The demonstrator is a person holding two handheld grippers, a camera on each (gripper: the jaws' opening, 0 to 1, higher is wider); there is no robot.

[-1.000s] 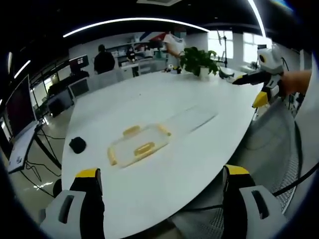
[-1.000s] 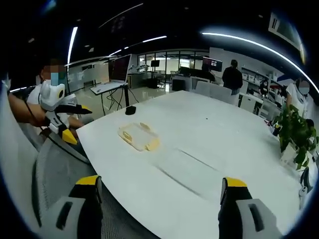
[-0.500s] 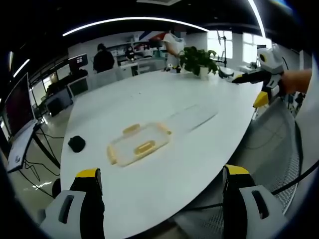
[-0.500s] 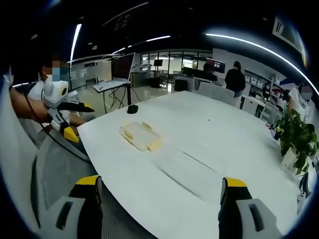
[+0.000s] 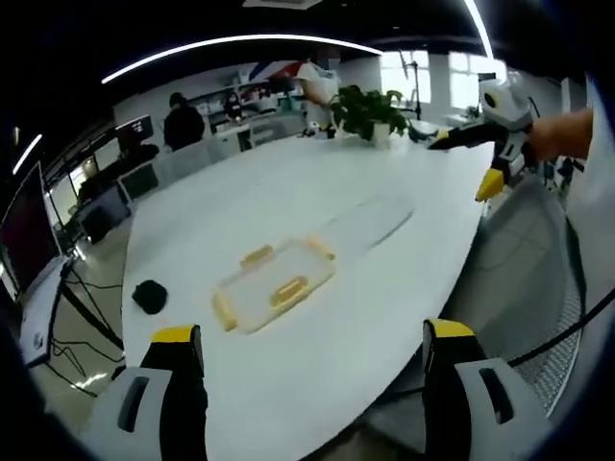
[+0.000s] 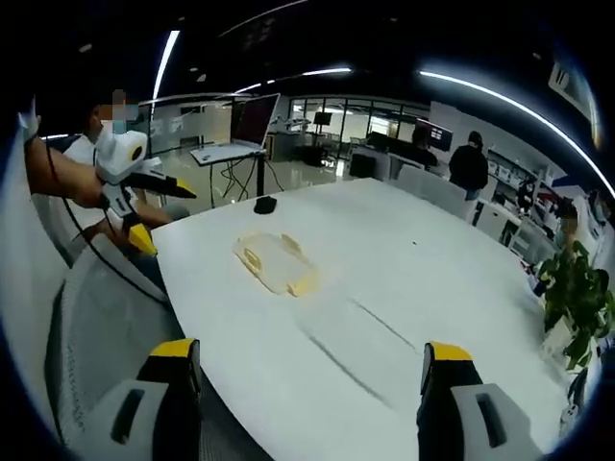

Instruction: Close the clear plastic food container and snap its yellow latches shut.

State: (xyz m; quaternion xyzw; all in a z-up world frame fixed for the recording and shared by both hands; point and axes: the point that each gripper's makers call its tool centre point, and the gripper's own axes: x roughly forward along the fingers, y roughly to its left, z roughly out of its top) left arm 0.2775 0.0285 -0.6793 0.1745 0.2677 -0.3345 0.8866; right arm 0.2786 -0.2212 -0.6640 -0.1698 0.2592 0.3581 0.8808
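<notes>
A clear plastic food container (image 5: 274, 284) with yellow latches (image 5: 288, 290) lies flat on the white table (image 5: 288, 192), its lid on top. In the left gripper view my left gripper (image 5: 306, 384) stands open well short of it, above the table's near edge, with nothing between the jaws. My right gripper (image 5: 480, 144) comes in at the upper right of that view, held by a hand. In the right gripper view the container (image 6: 272, 260) lies far ahead to the left, and my right gripper (image 6: 300, 394) is open and empty. The left gripper (image 6: 135, 187) shows at left, hand-held.
A small black object (image 5: 150, 296) sits on the table left of the container. A potted plant (image 5: 368, 110) stands at the far end. A grey mesh chair (image 5: 533, 279) is by the table's edge. People stand in the background near desks and monitors (image 6: 252, 120).
Both cameras moved slightly closer to the table and shifted. The container has not moved. Both grippers remain open.
</notes>
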